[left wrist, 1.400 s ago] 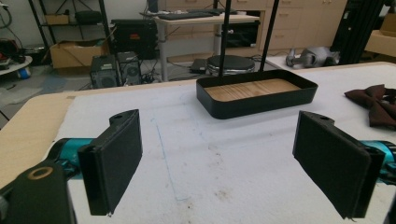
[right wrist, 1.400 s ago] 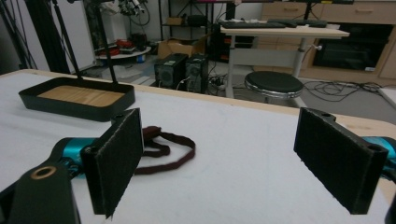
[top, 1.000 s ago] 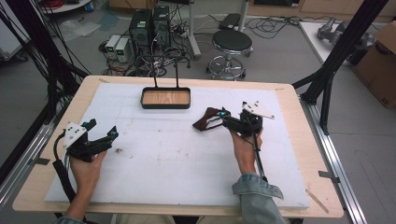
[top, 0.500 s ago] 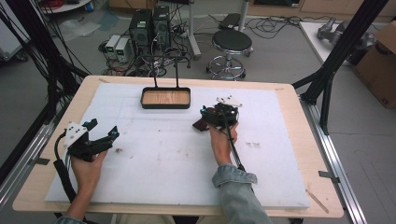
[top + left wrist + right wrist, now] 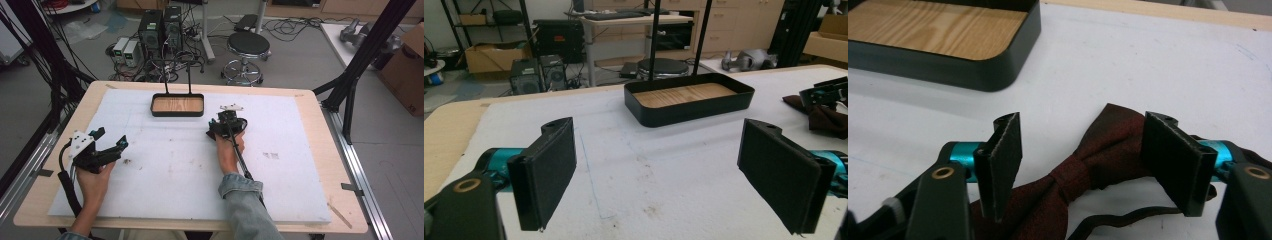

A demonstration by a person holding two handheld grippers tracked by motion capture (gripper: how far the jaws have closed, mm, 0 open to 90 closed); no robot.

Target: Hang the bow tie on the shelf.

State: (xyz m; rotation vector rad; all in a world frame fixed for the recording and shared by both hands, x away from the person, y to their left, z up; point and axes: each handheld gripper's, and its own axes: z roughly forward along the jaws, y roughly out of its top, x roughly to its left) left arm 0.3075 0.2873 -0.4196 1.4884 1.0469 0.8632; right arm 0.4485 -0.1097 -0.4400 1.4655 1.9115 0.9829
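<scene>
A dark red bow tie (image 5: 1068,180) lies flat on the white foam mat (image 5: 170,170), right of centre. My right gripper (image 5: 1083,145) is lowered over it, one jaw on each side of the knot. The jaws have just been closing; gaps still show between the pads (image 5: 1173,160) and the cloth. In the high view the right gripper (image 5: 225,125) covers most of the bow tie (image 5: 212,133). My left gripper (image 5: 111,139) rests open on the mat at the left, nothing between its jaws (image 5: 659,165). A black tray (image 5: 177,114) with a wooden floor stands at the back centre.
Two thin black posts (image 5: 177,75) rise behind the tray (image 5: 694,112). The table's wooden border (image 5: 320,150) frames the mat. Beyond the far edge stand a stool (image 5: 247,47) and computer boxes (image 5: 157,25). The left gripper view catches the right gripper (image 5: 829,92) over the bow tie (image 5: 824,120).
My right hand has moved left and down onto the bow tie, which lay just left of it before. Its jaws stand narrower. The left hand has kept still.
</scene>
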